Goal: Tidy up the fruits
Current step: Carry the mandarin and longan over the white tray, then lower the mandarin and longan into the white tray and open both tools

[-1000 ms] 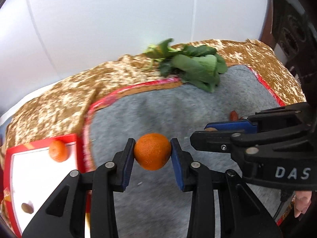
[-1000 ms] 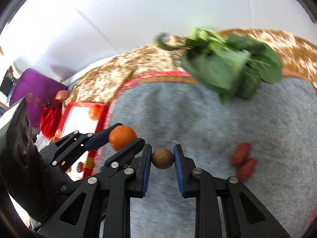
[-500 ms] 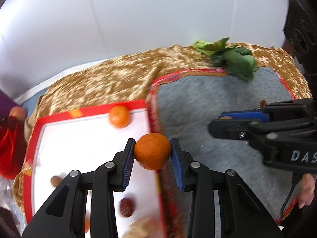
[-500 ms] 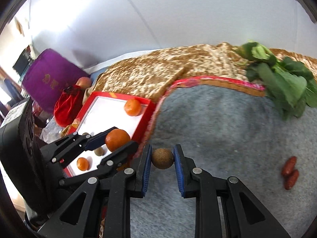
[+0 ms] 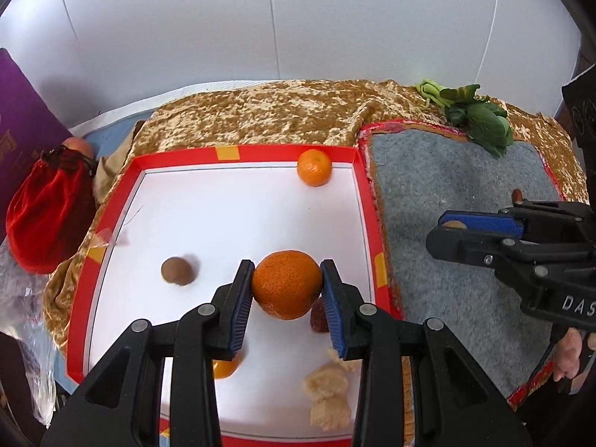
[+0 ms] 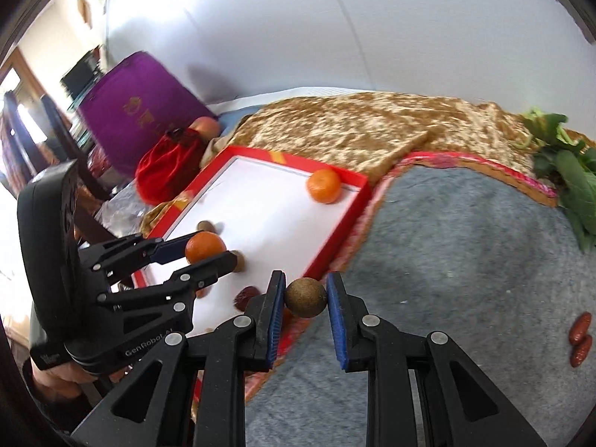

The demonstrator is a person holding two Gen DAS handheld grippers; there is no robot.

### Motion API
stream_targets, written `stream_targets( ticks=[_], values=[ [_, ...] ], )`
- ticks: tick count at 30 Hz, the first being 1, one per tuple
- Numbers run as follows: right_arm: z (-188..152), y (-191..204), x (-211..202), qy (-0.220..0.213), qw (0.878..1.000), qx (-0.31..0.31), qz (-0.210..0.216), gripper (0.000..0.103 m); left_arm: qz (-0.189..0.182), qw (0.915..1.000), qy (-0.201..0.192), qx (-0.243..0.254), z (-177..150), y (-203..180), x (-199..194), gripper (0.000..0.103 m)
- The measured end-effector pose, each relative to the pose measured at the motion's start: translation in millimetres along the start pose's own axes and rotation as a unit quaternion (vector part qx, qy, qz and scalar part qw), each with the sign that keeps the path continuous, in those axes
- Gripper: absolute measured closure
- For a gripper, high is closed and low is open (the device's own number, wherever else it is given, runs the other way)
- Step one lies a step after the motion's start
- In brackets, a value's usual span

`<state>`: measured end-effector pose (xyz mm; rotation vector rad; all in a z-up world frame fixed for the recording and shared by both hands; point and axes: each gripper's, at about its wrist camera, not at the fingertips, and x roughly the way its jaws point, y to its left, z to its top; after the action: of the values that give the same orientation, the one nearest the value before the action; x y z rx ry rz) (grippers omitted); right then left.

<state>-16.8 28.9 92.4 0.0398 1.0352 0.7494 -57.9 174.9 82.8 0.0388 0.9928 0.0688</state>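
Note:
My left gripper [image 5: 287, 290] is shut on an orange tangerine [image 5: 287, 284] and holds it above the white floor of the red-rimmed tray [image 5: 186, 152]. In the tray lie another tangerine [image 5: 314, 167] at the far right corner, a brown round fruit [image 5: 177, 270], a red date [image 5: 319, 316], a small orange [image 5: 225, 368] and pale chunks [image 5: 327, 391]. My right gripper [image 6: 306, 298] is shut on a brown round fruit [image 6: 306, 297] over the tray's near right rim [image 6: 335, 238] and the grey mat [image 6: 465, 279]. Two red dates [image 6: 581, 339] lie on the mat.
Green leafy vegetables [image 5: 476, 119] lie at the mat's far right corner. A red velvet pouch [image 5: 48, 208] and a purple box [image 6: 138, 111] stand left of the tray. A gold patterned cloth [image 5: 279, 115] covers the table behind, below a white wall.
Both grippers have swung left from over the grey mat: the left one now holds its tangerine over the tray, the right one holds its brown fruit at the tray's edge.

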Motion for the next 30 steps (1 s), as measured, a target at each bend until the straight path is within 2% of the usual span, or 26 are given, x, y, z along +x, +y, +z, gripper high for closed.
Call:
stream_targets(
  ticks=[10,14,30],
  values=[
    [-21,41,27,0.028,0.998,-0.058,0.019,0.080,0.003,0.9984,0.055,-0.010,-11,8,20,0.070],
    [-28,50,40,0.040,0.996,-0.074,0.012,0.080,0.003,0.9971,0.074,-0.018,-13,11,27,0.070],
    [-34,60,56,0.040,0.995,-0.096,-0.009,0.077,0.009,0.9956,0.088,-0.029,-17,18,31,0.069]
  ],
)
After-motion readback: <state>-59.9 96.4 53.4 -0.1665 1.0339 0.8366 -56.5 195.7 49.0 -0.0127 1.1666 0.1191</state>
